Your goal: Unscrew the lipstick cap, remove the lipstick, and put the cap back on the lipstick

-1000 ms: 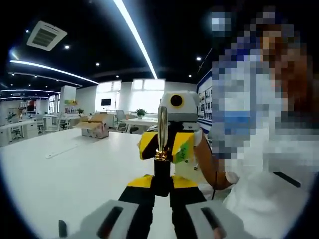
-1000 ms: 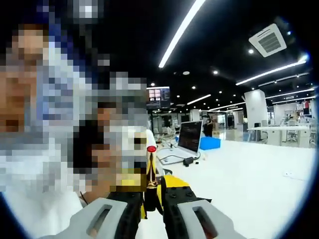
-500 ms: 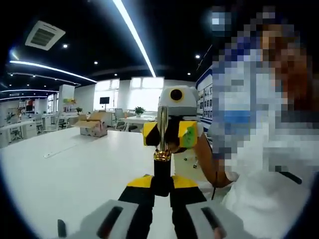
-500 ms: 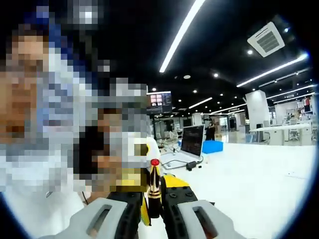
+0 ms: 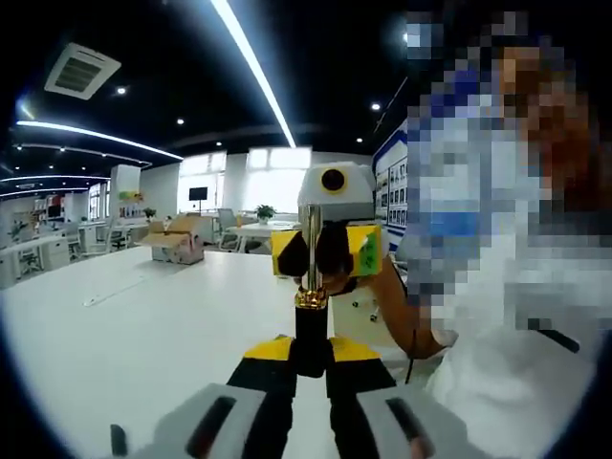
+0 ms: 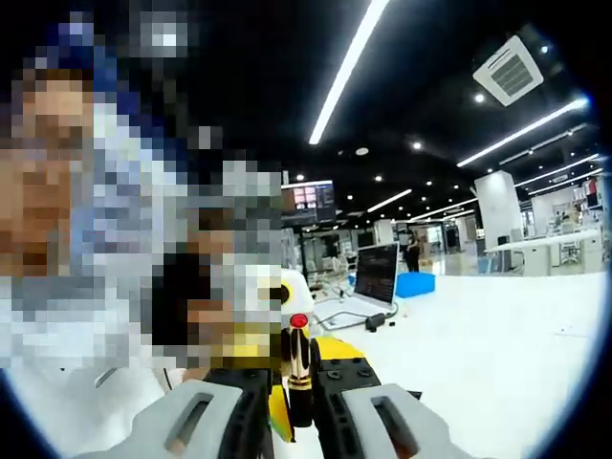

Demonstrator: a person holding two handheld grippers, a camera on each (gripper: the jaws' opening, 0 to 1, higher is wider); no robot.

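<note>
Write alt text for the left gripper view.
The left gripper is shut on the black base of an upright lipstick with a gold tube, raised above a white table. Beyond it, the right gripper faces the camera, held by a person's hand.

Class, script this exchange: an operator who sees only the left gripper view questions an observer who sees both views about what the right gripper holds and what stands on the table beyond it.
Operator: My left gripper grips a black-based gold tube. What does the right gripper hold?
Observer: Its jaws are shut on an upright gold piece with a red tip.
Operator: What's beyond it on the table?
Observer: An open laptop, with a blue box beside it.
</note>
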